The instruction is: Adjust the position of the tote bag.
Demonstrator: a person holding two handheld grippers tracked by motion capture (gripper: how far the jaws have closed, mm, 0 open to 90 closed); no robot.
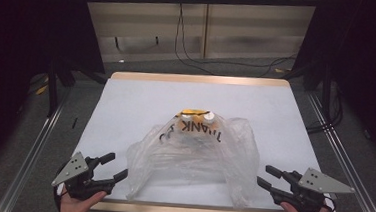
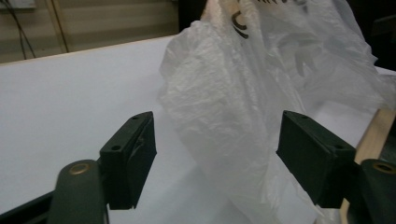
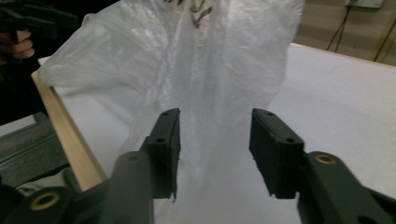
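A clear plastic bag (image 1: 192,154) lies at centre frame, reaching the bench's (image 1: 126,101) lower edge. Left claw (image 1: 113,167) and right claw (image 1: 266,175) gape open beside its lower corners; upper bench bare.

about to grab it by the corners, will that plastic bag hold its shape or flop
The plastic bag is thin and crinkled, so it will likely flop and stretch. Items near its far end may slide when lifted. The film looks slick; both tongs, left and right, may slip.
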